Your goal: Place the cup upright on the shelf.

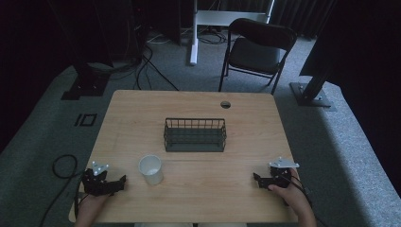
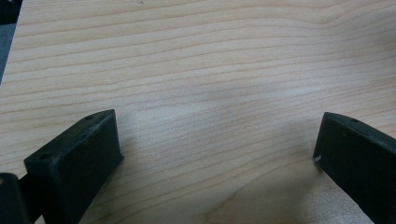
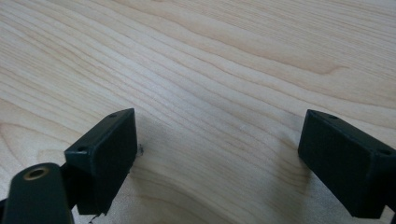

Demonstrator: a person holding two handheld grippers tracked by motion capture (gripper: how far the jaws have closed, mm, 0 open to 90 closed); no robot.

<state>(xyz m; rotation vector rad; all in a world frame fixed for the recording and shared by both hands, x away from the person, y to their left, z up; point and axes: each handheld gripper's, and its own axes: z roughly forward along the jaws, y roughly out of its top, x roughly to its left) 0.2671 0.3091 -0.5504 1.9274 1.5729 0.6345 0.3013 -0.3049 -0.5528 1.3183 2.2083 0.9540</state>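
While both hand-held grippers, left (image 1: 124,180) and right (image 1: 256,178), rest wide apart on the desk (image 1: 198,194), a cup (image 1: 151,169) stands before a basket (image 1: 195,135).

Bare light wooden tabletop (image 2: 215,93) lies between and ahead of both claws' spread jaws. Just right of the left gripper (image 1: 109,183), a white paper cup (image 1: 151,169) blocks passage; farther forward stands a dark wire basket (image 1: 195,135).

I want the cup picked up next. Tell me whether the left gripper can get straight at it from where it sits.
Probably yes. The left gripper rests open on the table, and the white cup stands upright just to its right with bare wood between them. The wire basket sits farther back, out of the way.
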